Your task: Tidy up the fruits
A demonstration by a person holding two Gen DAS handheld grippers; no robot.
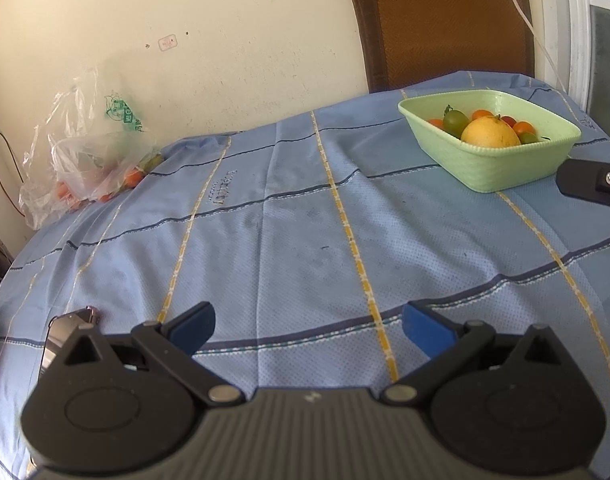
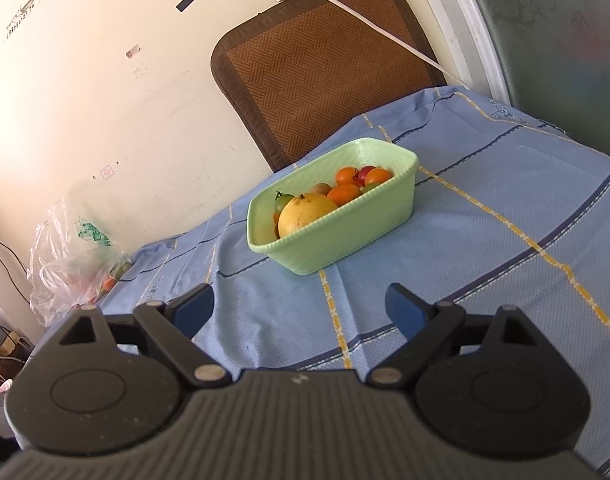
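Both claws, left (image 1: 307, 330) and right (image 2: 299, 306), hang spread and empty short of the basket (image 2: 337, 240), which holds the fruits (image 2: 305, 210); remaining fruit apparently sits bagged (image 1: 85, 160) far left of it, so fetching comes next.

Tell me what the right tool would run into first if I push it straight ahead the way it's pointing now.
Probably the green basket of fruit. The right tool is open and empty, with only bare blue tablecloth between it and the basket's near wall. Depth is uncertain: tilted downward, it may touch the cloth first.
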